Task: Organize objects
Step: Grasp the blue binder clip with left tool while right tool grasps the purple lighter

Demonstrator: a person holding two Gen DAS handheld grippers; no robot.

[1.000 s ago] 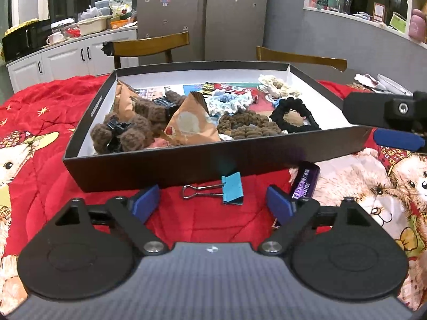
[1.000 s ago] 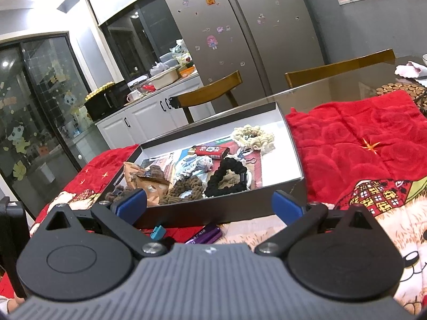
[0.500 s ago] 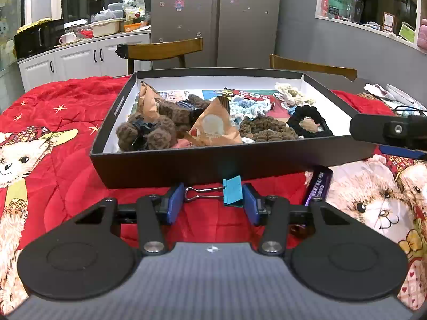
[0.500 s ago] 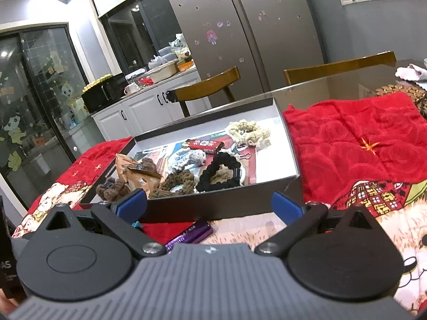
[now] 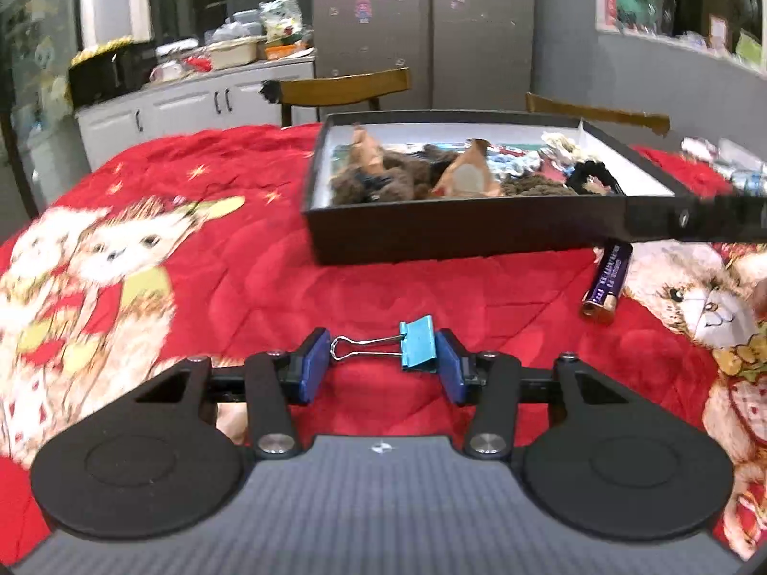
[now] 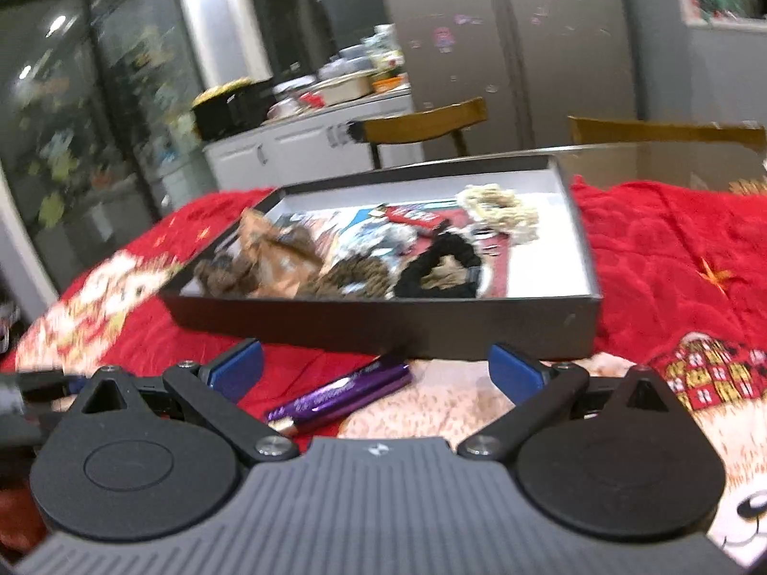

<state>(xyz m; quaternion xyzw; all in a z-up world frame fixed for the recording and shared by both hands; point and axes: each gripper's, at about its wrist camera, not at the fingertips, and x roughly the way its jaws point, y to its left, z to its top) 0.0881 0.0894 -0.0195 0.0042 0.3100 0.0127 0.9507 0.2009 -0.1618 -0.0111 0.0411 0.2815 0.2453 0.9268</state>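
While your left gripper has its fingers clamped endwise on the blue binder clip, the black box lies ahead and rightward, and your right gripper gapes empty over the purple battery.

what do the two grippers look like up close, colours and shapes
Both match. The left gripper and right gripper each have a ribbed grey body with a small silver mark, two round black discs, black link arms on silver pivot screws, and blue pads on the fingers. No cables or sleeves show.
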